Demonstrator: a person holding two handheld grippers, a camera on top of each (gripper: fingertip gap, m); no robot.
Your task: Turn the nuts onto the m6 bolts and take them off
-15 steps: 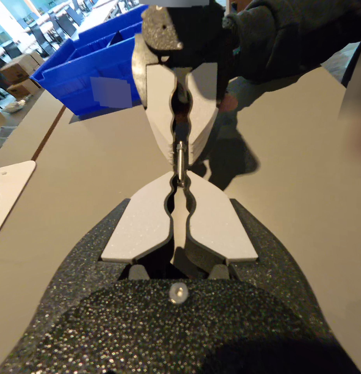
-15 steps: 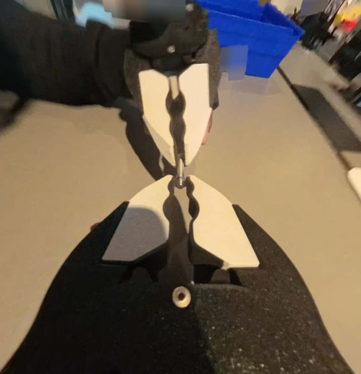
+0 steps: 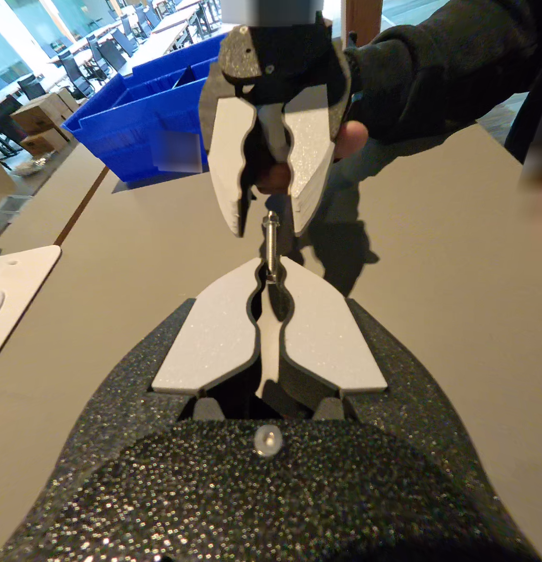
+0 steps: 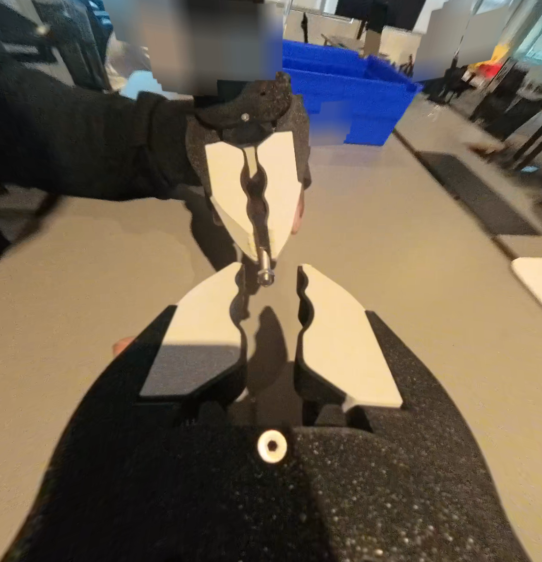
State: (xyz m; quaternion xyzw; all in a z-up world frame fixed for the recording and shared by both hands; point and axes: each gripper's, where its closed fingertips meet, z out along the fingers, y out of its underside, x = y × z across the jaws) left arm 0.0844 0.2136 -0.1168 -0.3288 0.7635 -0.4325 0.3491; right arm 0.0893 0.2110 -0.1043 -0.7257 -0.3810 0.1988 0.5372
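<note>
A silver m6 bolt (image 3: 271, 246) points away from my left gripper (image 3: 269, 263), which is shut on its near end and holds it above the beige table (image 3: 431, 273). A nut (image 3: 271, 223) sits near the bolt's far end. My right gripper (image 3: 268, 229) faces it, open, with its fingertips on either side of the nut end and not touching. In the right wrist view my right gripper (image 4: 269, 269) is open around the nut (image 4: 266, 273), and the left gripper (image 4: 263, 254) is shut on the bolt (image 4: 264, 261) opposite.
Blue plastic bins (image 3: 148, 121) stand at the table's far side and also show in the right wrist view (image 4: 355, 100). A white board (image 3: 20, 292) lies at the table's edge. Dark-sleeved arms (image 3: 431, 70) hold the grippers. Cardboard boxes (image 3: 35, 121) stand beyond the table.
My right gripper has opened and let go of the nut end of the bolt. The left gripper stays shut on the bolt.
</note>
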